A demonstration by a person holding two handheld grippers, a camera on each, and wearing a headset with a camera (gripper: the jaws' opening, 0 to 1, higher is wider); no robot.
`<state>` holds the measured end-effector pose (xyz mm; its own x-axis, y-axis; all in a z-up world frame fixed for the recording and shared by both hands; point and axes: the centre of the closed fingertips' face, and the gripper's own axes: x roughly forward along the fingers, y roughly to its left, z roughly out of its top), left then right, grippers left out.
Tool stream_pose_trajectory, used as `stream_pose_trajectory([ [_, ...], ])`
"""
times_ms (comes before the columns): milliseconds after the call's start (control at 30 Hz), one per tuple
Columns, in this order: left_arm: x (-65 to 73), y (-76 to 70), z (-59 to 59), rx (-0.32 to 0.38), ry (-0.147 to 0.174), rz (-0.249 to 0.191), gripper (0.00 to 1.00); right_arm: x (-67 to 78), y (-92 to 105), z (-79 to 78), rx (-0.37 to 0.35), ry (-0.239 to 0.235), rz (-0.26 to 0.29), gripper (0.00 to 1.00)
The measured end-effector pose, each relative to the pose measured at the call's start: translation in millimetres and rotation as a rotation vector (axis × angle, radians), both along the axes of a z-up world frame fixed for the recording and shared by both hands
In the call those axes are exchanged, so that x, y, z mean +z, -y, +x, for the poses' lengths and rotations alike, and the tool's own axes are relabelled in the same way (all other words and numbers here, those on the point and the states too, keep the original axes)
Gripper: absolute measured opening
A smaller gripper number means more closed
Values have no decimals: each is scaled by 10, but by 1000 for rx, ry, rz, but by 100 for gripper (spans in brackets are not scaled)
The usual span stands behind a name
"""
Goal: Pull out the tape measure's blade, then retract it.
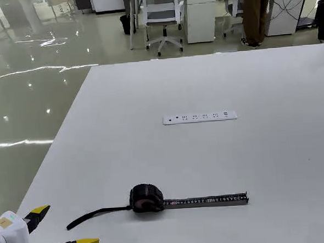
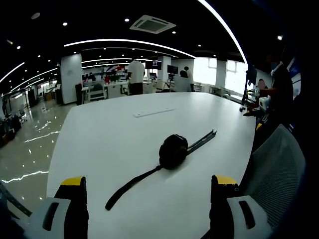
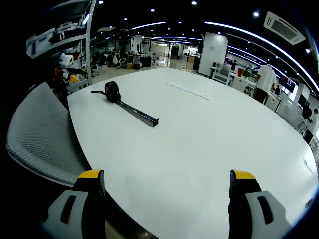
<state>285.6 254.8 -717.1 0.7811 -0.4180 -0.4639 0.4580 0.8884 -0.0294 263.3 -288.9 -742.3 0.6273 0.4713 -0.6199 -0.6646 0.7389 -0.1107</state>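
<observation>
Though the extended blade (image 1: 206, 201) carries fine graduation marks, they are too small to read, as are the small marks on the white power strip (image 1: 200, 117) farther up the white table (image 1: 252, 160). The black tape measure (image 1: 147, 198) lies flat near the table's near edge, its long axis running across the head view. Its case is at the left, the blade stretches right to the hook end, and a black strap (image 1: 96, 215) trails left toward the left gripper (image 1: 64, 228). That gripper hovers at the table's left edge, jaws spread, grasping nothing. The right gripper (image 3: 167, 175) is likewise released and well apart from the tape, with the hook end nearer to it than the case.
</observation>
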Motion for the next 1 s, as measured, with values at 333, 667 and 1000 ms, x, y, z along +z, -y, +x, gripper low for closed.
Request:
stream_pose_trajectory([
  [333, 122, 355, 177, 12, 5, -12, 100, 106, -172, 194, 66, 12, -24, 100],
  [667, -7, 577, 494, 151, 4, -47, 100, 145, -514, 475, 173, 21, -54, 100],
  [1000, -166, 878, 557, 153, 22, 54, 100, 163, -825, 731, 288, 23, -97, 100],
])
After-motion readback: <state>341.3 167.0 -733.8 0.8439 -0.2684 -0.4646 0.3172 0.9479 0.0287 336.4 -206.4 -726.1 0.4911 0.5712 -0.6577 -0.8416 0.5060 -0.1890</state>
